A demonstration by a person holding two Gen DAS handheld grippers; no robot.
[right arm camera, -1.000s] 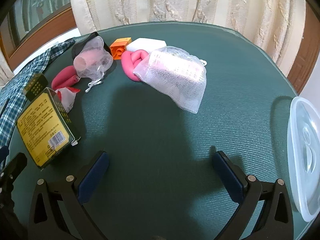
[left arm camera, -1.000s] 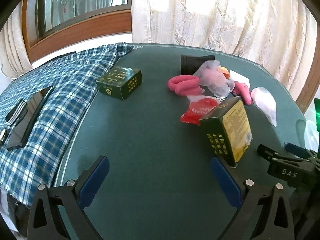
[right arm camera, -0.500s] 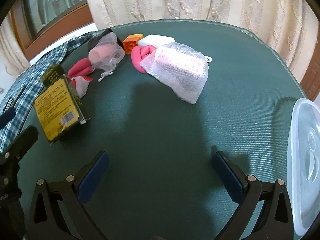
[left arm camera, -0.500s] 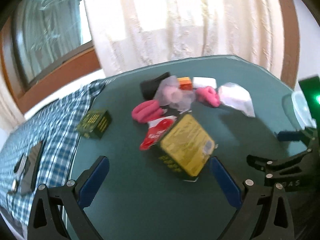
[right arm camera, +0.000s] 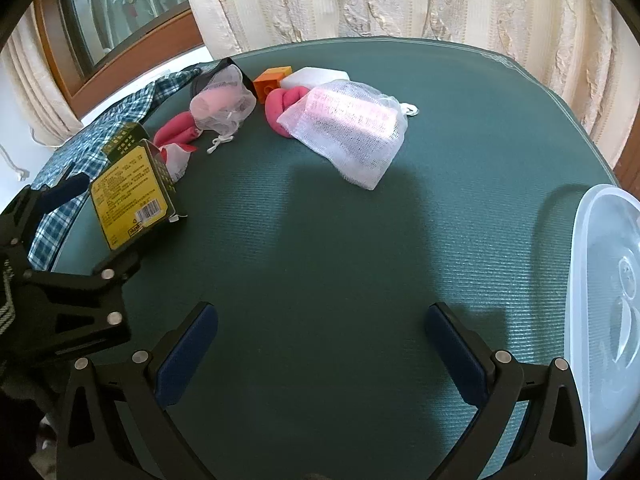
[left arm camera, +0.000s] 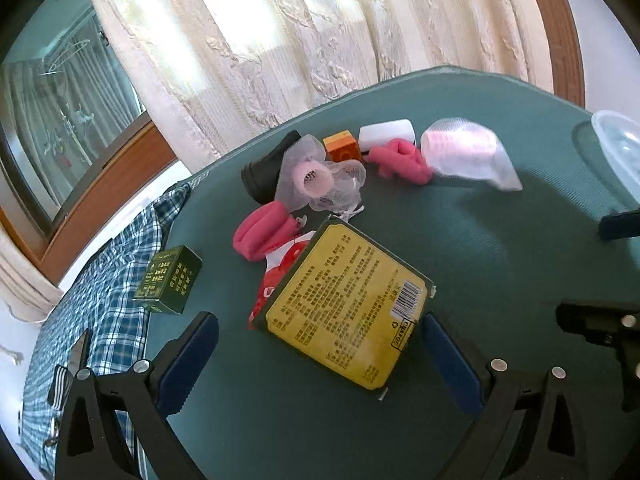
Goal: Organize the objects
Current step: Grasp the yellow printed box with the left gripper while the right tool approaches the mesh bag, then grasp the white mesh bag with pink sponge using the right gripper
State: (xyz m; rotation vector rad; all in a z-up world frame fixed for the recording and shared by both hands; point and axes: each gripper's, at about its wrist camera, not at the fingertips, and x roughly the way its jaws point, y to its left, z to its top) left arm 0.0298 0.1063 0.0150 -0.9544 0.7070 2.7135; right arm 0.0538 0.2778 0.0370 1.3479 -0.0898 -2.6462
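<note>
A dark green box with a yellow printed face (left arm camera: 348, 304) stands tilted on the green table (left arm camera: 500, 248). My left gripper (left arm camera: 318, 322) is open, its blue pads on either side of the box's near end; contact cannot be told. The same box (right arm camera: 132, 196) shows at the left of the right wrist view. My right gripper (right arm camera: 320, 344) is open over bare table, holding nothing. A white mesh bag with a pink item (right arm camera: 352, 128) lies ahead of it. A smaller green box (left arm camera: 168, 280) sits by the plaid cloth.
Behind the box lie a red-white packet (left arm camera: 280, 276), pink rolled cloths (left arm camera: 264, 232), a mesh bag with a pink roller (left arm camera: 316, 178), a black object (left arm camera: 268, 168), an orange block (left arm camera: 343, 146) and a white block (left arm camera: 386, 134). A clear plastic lid (right arm camera: 608, 320) is at right, plaid cloth (left arm camera: 100, 300) at left.
My left gripper has swung right and closed in on the yellow-faced box, which now lies between its fingers. The right gripper's view has shifted only slightly.
</note>
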